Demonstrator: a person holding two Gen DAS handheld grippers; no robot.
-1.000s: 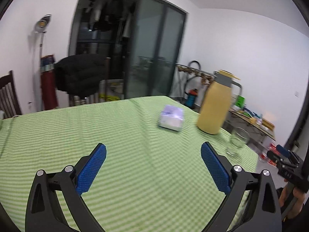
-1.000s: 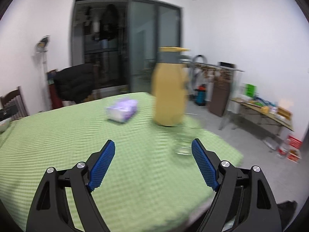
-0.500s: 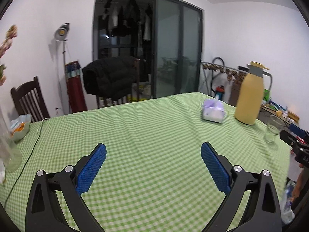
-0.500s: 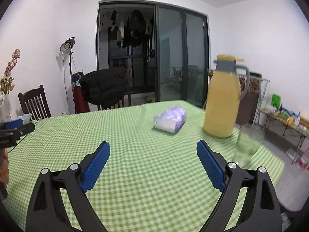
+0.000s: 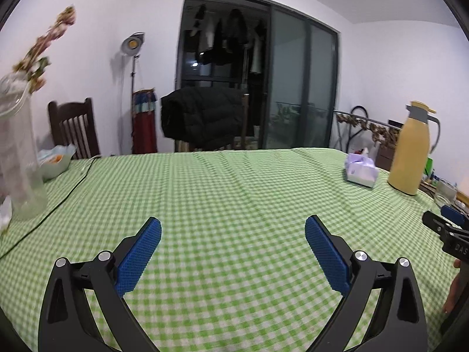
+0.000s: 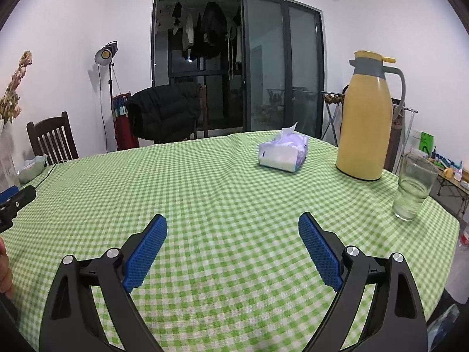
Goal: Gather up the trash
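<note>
My left gripper (image 5: 233, 226) is open and empty above the green checked tablecloth (image 5: 234, 187). My right gripper (image 6: 233, 223) is open and empty above the same cloth (image 6: 222, 184). A bowl with crumpled wrappers (image 5: 55, 161) sits at the far left edge; it also shows small in the right wrist view (image 6: 31, 167). A white crumpled scrap (image 5: 4, 212) lies at the left edge beside the vase. The right gripper's tip (image 5: 448, 223) shows at the right edge of the left wrist view.
A purple tissue pack (image 6: 283, 154), a yellow thermos jug (image 6: 366, 117) and a drinking glass (image 6: 413, 187) stand at the right. A clear vase with flowers (image 5: 20, 158) and a black cable (image 5: 58, 202) are at the left. Chairs (image 6: 52, 140) stand behind the table.
Both grippers have swung to the left: the jug and tissue pack have shifted to the right in both views, and the vase and bowl have come into sight. Both stay open.
</note>
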